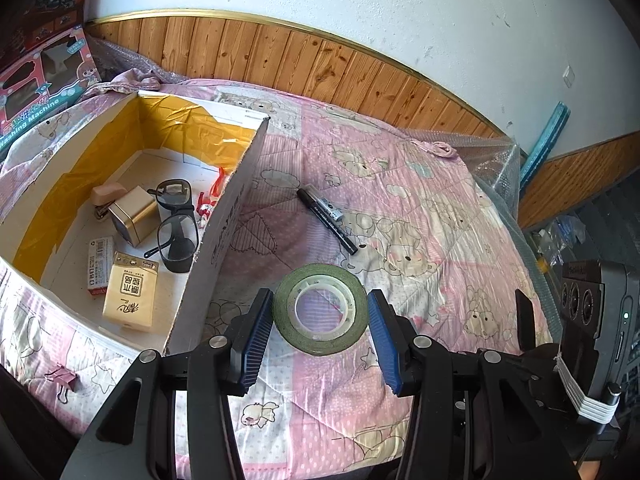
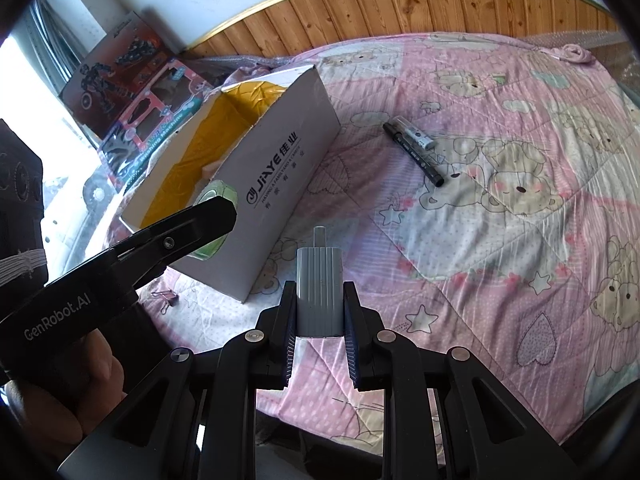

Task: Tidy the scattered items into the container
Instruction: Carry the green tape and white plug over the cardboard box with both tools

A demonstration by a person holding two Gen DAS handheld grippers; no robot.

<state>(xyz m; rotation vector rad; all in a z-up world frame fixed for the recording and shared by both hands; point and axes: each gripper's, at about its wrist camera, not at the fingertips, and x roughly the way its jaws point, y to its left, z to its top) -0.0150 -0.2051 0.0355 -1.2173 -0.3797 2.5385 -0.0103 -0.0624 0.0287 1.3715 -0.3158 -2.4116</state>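
Note:
My left gripper [image 1: 320, 322] is shut on a green tape roll [image 1: 320, 280], its blue pads pressing both sides, just right of the white cardboard box [image 1: 224, 236]. In the right wrist view the same roll [image 2: 214, 200] hangs by the box's near wall [image 2: 280, 168], behind a left finger [image 2: 192, 224]. My right gripper [image 2: 320, 320] is shut on a grey ribbed block [image 2: 320, 288] with a small stub on top, held over the quilt. Inside the box lie glasses [image 1: 176, 224], a gold tin [image 1: 134, 214], a tissue pack [image 1: 130, 296] and a staples box [image 1: 100, 264].
A black marker [image 1: 326, 220] and a small silver item [image 1: 330, 206] lie on the pink bear-print quilt [image 1: 400, 200] beyond the tape. A pink binder clip [image 1: 60, 376] sits left of the box's near corner. Toy boxes [image 2: 132, 92] stand by the wood-panelled wall.

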